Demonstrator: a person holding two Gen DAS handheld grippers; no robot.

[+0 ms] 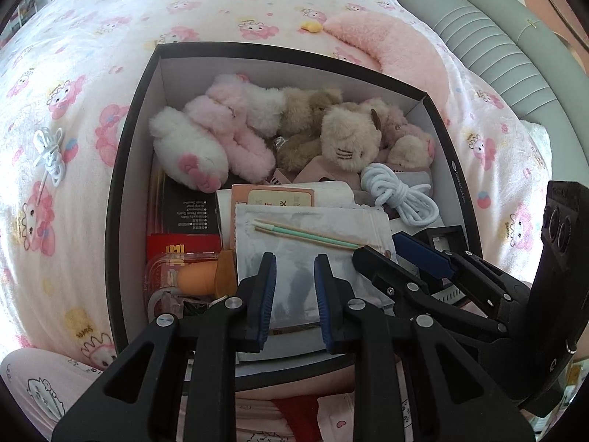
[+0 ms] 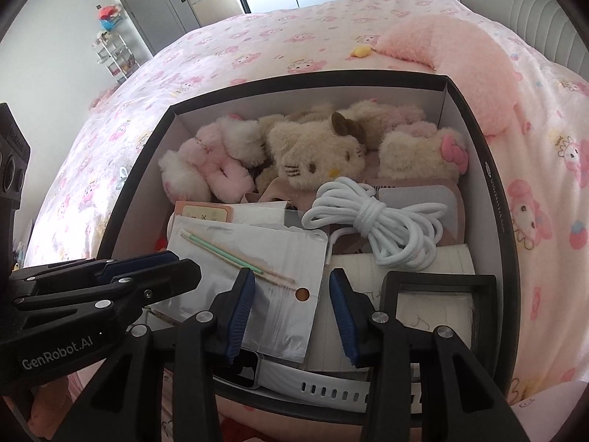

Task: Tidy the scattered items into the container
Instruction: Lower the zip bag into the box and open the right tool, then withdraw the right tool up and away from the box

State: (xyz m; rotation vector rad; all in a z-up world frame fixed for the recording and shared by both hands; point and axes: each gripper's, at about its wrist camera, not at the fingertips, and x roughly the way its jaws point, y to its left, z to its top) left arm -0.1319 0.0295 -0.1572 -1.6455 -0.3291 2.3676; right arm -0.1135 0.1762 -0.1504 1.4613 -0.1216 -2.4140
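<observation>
Left wrist view: both grippers (image 1: 294, 296) (image 2: 291, 315) hovering open-jawed over box (image 1: 121, 169); next approach white cord (image 1: 49, 154) slowly.

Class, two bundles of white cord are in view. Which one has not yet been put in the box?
The smaller white cord bundle lying on the pink bedspread left of the box; the larger bundle already lies inside.

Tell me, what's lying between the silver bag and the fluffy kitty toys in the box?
A peach card and white paper lie between the silver bag and the plush toys, seen in both wrist views.
</observation>
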